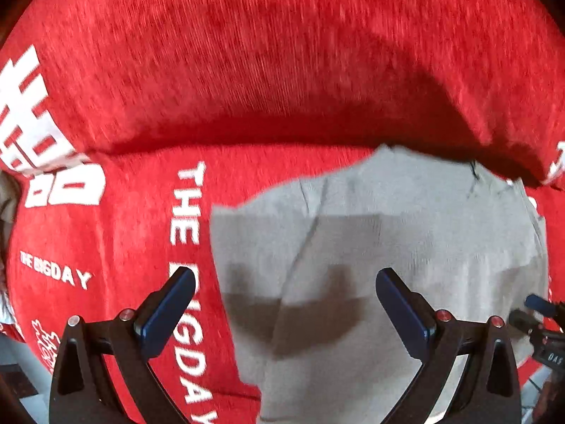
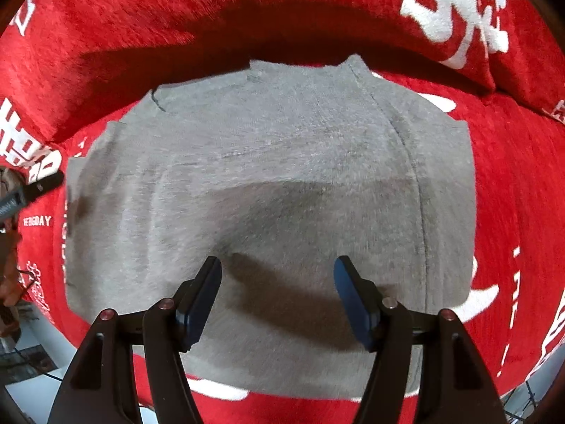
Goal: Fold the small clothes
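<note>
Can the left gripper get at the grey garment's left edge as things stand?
Probably yes: the left gripper is open above the grey garment's edge on the red cover, with nothing between.

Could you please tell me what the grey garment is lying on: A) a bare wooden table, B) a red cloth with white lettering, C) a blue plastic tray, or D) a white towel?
B: the grey garment lies on a red cloth printed with white lettering.
</note>
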`<state>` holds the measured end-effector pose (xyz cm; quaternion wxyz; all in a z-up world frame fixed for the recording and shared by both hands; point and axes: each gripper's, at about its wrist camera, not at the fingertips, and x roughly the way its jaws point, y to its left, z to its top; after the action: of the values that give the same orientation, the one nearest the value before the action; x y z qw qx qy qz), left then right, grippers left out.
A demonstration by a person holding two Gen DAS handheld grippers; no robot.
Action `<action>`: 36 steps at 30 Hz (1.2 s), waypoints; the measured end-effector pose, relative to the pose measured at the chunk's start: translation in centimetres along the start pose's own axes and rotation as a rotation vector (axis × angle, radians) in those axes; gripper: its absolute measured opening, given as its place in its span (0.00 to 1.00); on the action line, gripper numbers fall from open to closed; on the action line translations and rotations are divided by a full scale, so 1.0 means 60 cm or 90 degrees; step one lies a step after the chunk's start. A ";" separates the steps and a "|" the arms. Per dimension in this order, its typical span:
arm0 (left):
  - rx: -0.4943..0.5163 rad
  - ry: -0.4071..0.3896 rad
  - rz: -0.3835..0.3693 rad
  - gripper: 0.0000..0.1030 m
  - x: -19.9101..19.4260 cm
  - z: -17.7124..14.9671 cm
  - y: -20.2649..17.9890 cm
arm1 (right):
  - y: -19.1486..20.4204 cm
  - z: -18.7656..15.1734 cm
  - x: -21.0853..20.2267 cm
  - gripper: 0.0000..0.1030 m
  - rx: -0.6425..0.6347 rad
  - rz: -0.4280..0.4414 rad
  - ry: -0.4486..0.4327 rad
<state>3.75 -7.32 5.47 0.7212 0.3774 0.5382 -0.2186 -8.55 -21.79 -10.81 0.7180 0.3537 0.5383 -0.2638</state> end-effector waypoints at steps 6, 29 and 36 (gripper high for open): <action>-0.030 0.023 0.006 1.00 0.039 -0.040 0.016 | 0.010 -0.026 -0.026 0.68 0.058 0.082 0.004; -0.162 0.029 0.003 1.00 0.150 -0.185 0.240 | 0.391 0.149 0.144 0.07 -0.058 0.023 0.019; -0.170 0.033 -0.019 1.00 0.187 -0.163 0.299 | 0.443 0.131 0.135 0.03 -0.174 0.108 0.016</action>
<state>14.34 12.43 -0.88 0.7474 0.2757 0.5866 -0.1457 18.53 -11.78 -11.29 0.7723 0.3001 0.5464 -0.1220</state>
